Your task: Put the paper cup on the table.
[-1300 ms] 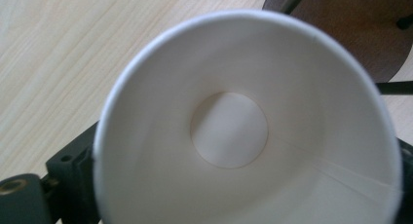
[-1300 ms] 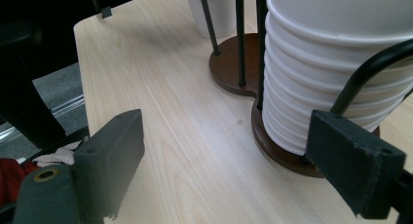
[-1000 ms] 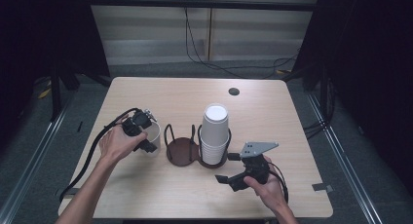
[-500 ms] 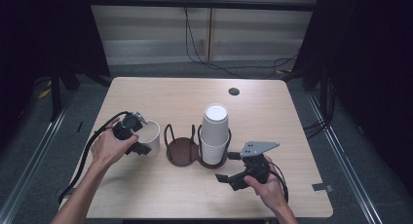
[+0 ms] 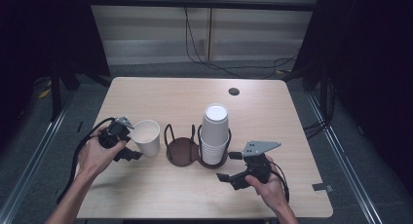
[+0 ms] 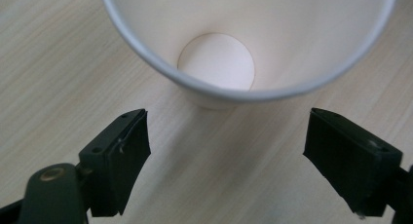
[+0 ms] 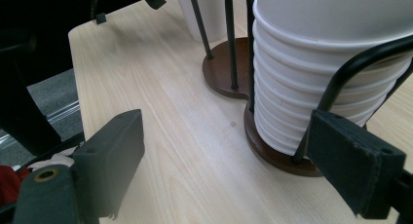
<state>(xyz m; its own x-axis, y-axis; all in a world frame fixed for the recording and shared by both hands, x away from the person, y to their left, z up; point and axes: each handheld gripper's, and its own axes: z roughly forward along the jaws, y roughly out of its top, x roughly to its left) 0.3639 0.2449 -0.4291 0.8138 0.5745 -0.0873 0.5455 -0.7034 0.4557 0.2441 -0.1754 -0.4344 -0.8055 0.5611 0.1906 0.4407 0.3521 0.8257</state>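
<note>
My left gripper [image 6: 229, 151] – jaws apart though just narrowing, nothing between – faces the paper cup [image 5: 146, 136]; my right gripper [image 7: 243, 160] gapes beside the cup stack [image 7: 331, 63].

The paper cup's [image 6: 243, 44] upper rim is cut off in the left gripper view.

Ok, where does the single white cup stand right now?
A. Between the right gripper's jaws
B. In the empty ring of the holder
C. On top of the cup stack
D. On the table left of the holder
D: the single white cup stands upright on the table, apart from the holder to its right.
</note>
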